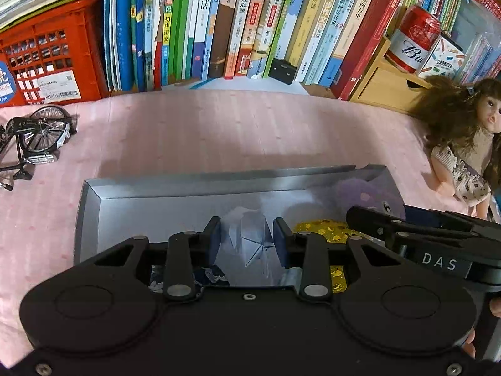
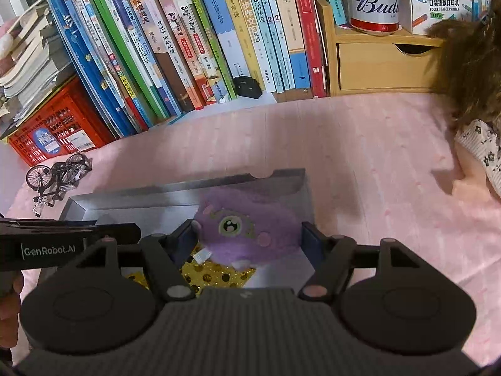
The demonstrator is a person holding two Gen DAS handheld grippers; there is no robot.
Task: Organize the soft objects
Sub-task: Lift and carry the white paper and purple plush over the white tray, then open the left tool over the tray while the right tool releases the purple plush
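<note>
An open grey box [image 1: 219, 178] [image 2: 188, 188] lies on the pink cloth. In the left wrist view my left gripper [image 1: 247, 235] is shut on a crumpled white paper-like piece [image 1: 244, 250] and hangs over the box's middle. A gold sequined cloth [image 1: 325, 232] [image 2: 216, 272] and a dark blue patterned cloth [image 1: 206, 275] lie inside the box. In the right wrist view my right gripper [image 2: 250, 235] is shut on a purple plush toy [image 2: 247, 232] [image 1: 366, 194] over the box's right end. The two grippers hang side by side.
A long-haired doll [image 1: 463, 163] lies on the cloth at the right. At the left stands a model bicycle [image 1: 34, 144]. A row of books [image 1: 250, 25], a red crate [image 1: 47, 59], a wooden drawer unit [image 2: 382, 62] and a red can [image 2: 372, 0] line the back.
</note>
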